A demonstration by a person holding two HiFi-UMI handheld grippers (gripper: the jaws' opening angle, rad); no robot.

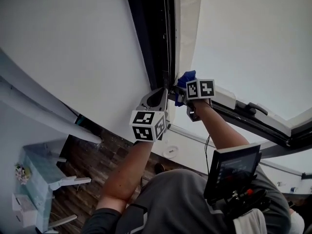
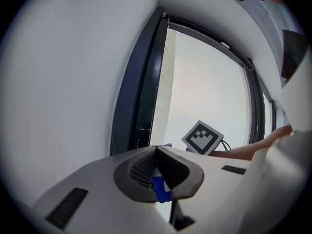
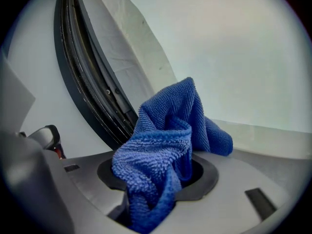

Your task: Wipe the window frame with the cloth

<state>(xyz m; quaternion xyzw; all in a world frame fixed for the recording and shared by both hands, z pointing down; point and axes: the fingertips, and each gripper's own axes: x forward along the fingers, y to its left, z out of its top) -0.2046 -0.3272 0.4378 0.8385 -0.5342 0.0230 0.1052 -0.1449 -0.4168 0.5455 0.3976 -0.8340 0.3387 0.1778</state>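
My right gripper is clamped on the one blue cloth, which bunches out past the jaws, pointing far toward the foot of the single dark window frame whose upright runs away from me, with my left gripper, jaws together, just left.

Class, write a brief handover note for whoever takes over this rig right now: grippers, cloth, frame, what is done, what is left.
Left gripper: jaws together, gripping nothing of the job, held up close beside the right one.
Right gripper: shut on the blue cloth, which is bunched at the dark window frame, near a corner.
Done: cloth is gripped and brought to the frame; contact is unclear and no wiped stretch shows.
Left: wipe along the frame.
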